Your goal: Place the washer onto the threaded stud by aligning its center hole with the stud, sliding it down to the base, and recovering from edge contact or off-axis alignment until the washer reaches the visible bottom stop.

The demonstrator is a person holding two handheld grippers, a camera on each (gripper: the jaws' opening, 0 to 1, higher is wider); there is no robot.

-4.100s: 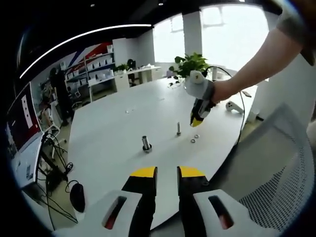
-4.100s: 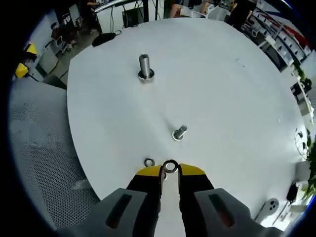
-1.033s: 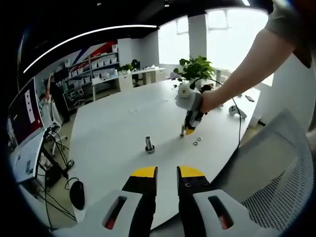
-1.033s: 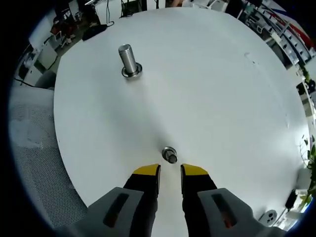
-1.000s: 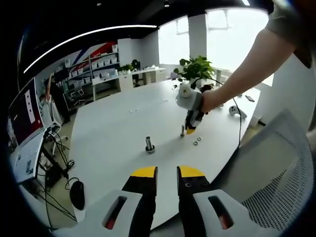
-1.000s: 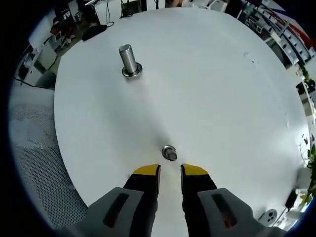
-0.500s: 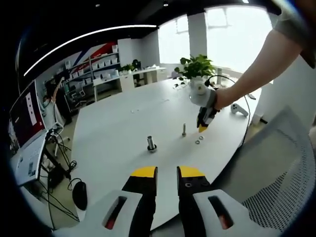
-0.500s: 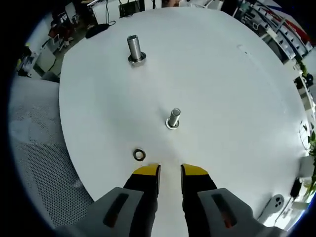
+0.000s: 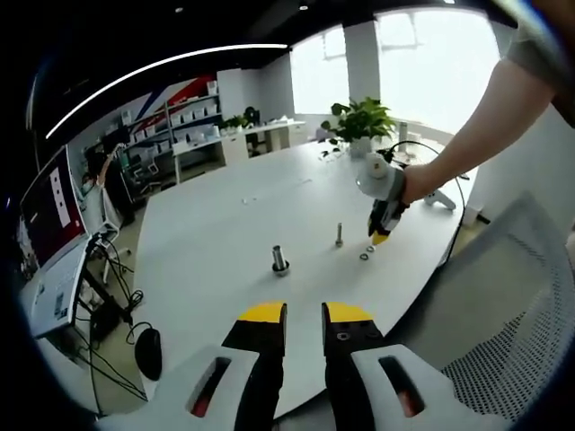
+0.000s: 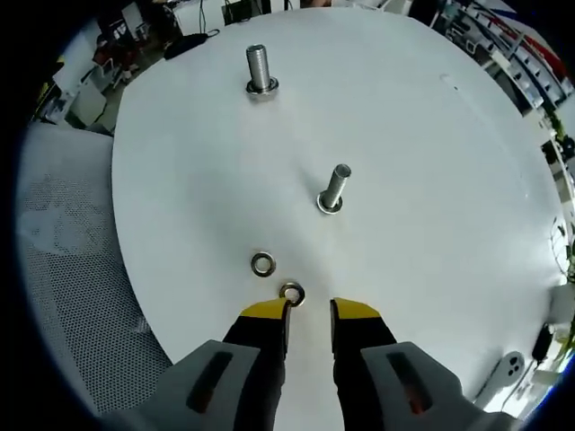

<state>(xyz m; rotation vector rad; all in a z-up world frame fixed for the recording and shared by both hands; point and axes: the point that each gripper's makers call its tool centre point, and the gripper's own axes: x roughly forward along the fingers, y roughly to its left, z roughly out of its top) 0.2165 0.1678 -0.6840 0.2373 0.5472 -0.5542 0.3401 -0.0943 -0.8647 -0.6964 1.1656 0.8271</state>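
Right gripper (image 10: 310, 310) hovering just short of a washer (image 10: 290, 293) that lies flat on the table (image 10: 431, 180); its jaws stand narrowly apart and hold nothing. A second washer (image 10: 262, 264) lies a little farther ahead to the left, the thin stud (image 10: 334, 190) beyond, and a thicker stud (image 10: 259, 70) far ahead. Judged step: approach to pick up; next, close on the washer's rim. The table edge lies near on the left; ahead is open room. Left gripper (image 9: 304, 312), narrowly apart and holding nothing, waits well back from the table.
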